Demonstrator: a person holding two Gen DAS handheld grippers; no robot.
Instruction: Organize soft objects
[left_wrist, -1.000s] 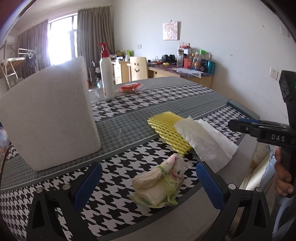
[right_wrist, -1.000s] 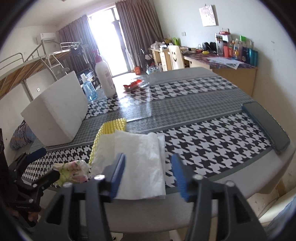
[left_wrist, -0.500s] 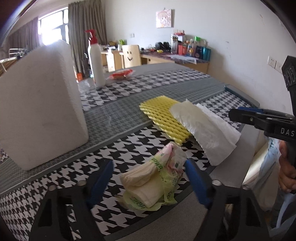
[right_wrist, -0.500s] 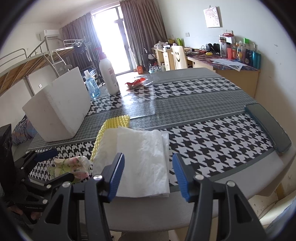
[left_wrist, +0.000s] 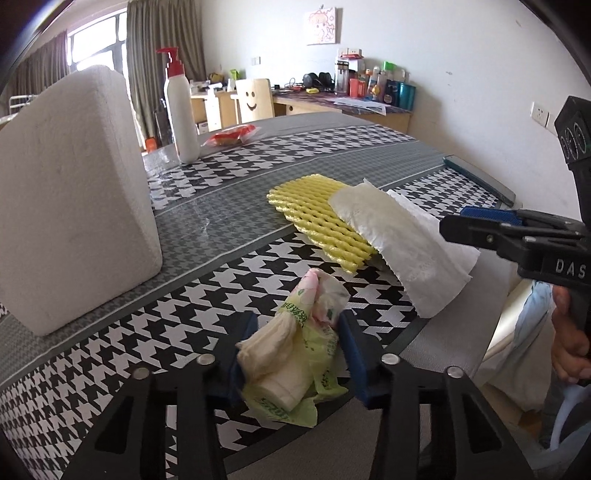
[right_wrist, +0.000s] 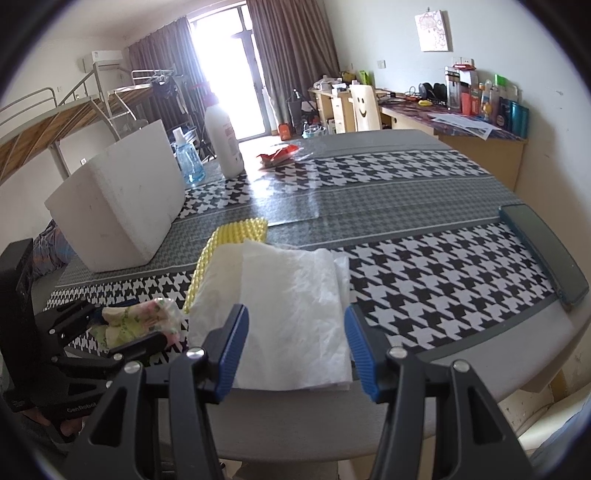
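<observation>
on table (left_wrist: 229, 221): one foam block (left_wrist: 70, 199); one yellow net (left_wrist: 317, 218); two tissues (right_wrist: 291, 317)

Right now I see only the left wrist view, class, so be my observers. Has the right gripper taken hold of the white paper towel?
Observer: No. The right gripper hangs over the near edge of the paper towel with its jaws wide apart, and nothing is pinched between them.
Operator: Does the foam box hide anything from me?
Observer: Yes. A blue spray bottle stands behind the foam box, next to the tall white bottle.
Operator: What is beyond the table on that side?
Observer: A metal bunk bed stands against the wall, with an air conditioner mounted above it.
</observation>
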